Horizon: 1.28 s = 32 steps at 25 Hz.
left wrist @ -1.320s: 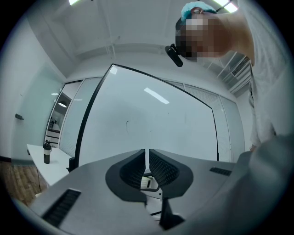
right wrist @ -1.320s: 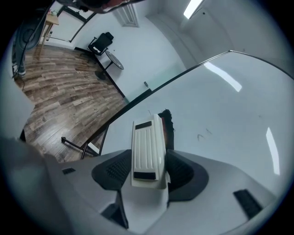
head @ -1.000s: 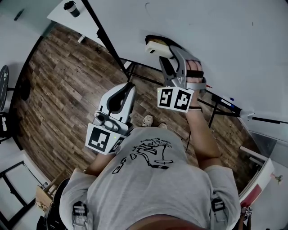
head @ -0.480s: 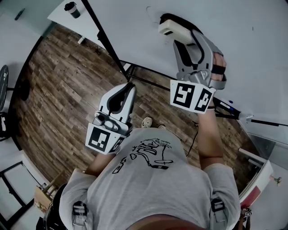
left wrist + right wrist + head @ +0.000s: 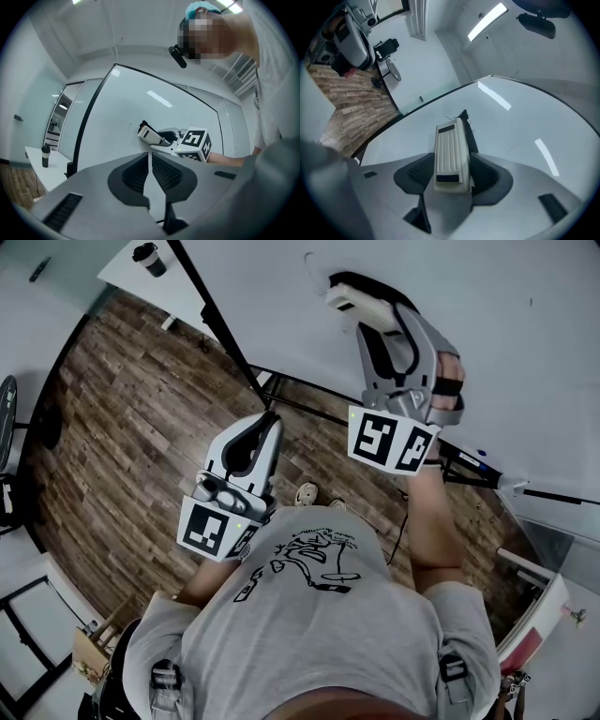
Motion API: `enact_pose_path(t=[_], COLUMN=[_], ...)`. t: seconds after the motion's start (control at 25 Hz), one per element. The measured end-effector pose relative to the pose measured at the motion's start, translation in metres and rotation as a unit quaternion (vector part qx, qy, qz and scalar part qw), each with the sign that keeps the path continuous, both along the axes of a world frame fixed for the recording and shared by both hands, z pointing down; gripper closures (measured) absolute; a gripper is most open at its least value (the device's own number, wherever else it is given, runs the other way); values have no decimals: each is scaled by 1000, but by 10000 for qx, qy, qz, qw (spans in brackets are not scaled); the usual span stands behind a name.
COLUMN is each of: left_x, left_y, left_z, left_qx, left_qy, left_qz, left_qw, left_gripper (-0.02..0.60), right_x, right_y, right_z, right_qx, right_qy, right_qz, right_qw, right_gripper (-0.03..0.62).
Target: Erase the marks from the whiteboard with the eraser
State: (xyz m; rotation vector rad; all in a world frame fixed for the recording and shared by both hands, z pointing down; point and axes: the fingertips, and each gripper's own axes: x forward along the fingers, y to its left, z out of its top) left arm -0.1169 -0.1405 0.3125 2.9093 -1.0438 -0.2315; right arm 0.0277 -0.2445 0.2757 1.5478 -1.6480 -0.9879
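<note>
The whiteboard [image 5: 469, 306] fills the upper right of the head view. My right gripper [image 5: 361, 310] is shut on the cream eraser [image 5: 352, 298], whose dark felt side lies against the board. A thin faint mark [image 5: 309, 257] sits just up and left of the eraser. In the right gripper view the eraser [image 5: 451, 154] stands between the jaws, with a thin scribble [image 5: 449, 117] at its far end. My left gripper [image 5: 265, 421] hangs lower, away from the board, shut on nothing. The left gripper view shows its jaws nearly touching, with the eraser [image 5: 149, 135] beyond.
The board's black stand [image 5: 211, 310] runs across the wooden floor [image 5: 122, 399]. A white table with a dark cup [image 5: 150, 257] stands at the upper left. Markers lie on the board's ledge [image 5: 478, 457]. The person's torso fills the bottom of the head view.
The right gripper has carried the eraser up the board and to the right, then slightly back left in the last half second. The left gripper has stayed still.
</note>
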Motion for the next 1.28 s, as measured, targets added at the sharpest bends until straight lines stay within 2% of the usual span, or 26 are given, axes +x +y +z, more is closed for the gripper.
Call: enact_pose_path(t=[0.76, 0.96, 1.28], left_x=[-5, -5, -7], left_y=[-1, 3, 6], left_z=[1, -1, 0], left_qx=[-45, -27, -46], left_qy=[-49, -38, -51], left_qz=[-102, -122, -153], left_qw=[9999, 9999, 9999], left_gripper=[540, 541, 541], right_x=[-21, -26, -35], right_y=[-14, -16, -24], right_z=[64, 89, 130], right_qx=[-251, -451, -662], right_qy=[425, 480, 842], right_qz=[-124, -210, -273], right_qw=[9987, 9976, 9939], right_gripper=[350, 350, 350])
